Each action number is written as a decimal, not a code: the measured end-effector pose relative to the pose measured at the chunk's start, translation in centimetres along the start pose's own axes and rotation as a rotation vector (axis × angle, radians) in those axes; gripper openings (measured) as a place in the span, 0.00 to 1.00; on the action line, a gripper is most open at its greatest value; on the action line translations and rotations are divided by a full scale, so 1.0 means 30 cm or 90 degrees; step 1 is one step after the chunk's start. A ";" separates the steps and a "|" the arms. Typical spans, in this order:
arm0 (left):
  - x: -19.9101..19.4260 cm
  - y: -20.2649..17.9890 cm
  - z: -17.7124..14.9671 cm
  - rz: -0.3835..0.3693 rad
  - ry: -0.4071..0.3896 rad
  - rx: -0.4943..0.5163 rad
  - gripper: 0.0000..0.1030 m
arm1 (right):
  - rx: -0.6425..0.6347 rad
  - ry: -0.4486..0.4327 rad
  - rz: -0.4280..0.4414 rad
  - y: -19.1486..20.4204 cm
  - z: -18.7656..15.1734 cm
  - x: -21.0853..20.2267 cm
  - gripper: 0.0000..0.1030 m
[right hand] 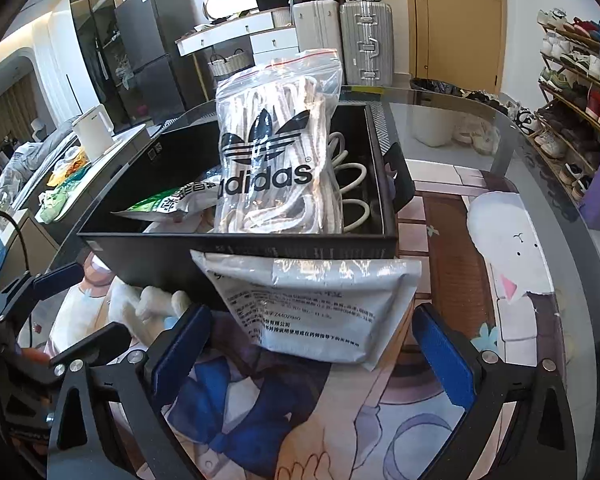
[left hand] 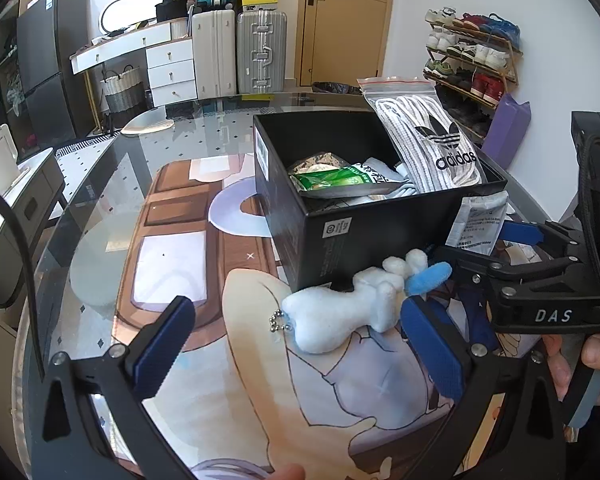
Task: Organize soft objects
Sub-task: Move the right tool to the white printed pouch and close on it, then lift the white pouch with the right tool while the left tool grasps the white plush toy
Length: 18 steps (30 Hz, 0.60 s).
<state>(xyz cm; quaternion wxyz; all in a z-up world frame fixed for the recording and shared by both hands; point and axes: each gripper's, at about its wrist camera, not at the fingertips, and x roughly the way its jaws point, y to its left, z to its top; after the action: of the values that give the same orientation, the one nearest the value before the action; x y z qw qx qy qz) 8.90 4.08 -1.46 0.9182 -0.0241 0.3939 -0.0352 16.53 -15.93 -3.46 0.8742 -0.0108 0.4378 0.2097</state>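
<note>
Left wrist view: my left gripper (left hand: 300,344) hangs released over the plush toy (left hand: 340,312) lying on the table (left hand: 100,208) against the box (left hand: 364,220), ready to scoop it. My right gripper (right hand: 312,356), also released, brackets the white pouch (right hand: 312,304) leaning on the box wall.

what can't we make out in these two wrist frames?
- Black box bottom, both views: hidden under the green packet and adidas bag.
- Plush toy, right wrist view: mostly behind the right gripper finger and the box corner.
- White pouch print: too small and blurred to read; in the left view, partly hidden behind the right gripper.
- Left gripper: open, holding nothing.
</note>
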 end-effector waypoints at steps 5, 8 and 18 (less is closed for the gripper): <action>0.003 -0.002 -0.003 0.002 0.003 0.001 1.00 | 0.005 0.004 0.004 -0.017 -0.002 -0.001 0.78; 0.007 -0.004 -0.005 0.002 0.005 0.002 1.00 | 0.011 0.008 0.017 -0.032 -0.012 -0.004 0.69; 0.014 -0.009 -0.011 -0.004 0.019 -0.008 1.00 | 0.008 -0.004 0.043 -0.037 -0.044 -0.044 0.64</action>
<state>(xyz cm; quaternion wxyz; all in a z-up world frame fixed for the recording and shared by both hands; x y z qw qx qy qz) 8.92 3.76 -1.96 0.9120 -0.0306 0.4075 -0.0363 15.24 -17.69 -3.46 0.8681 0.0107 0.4363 0.2365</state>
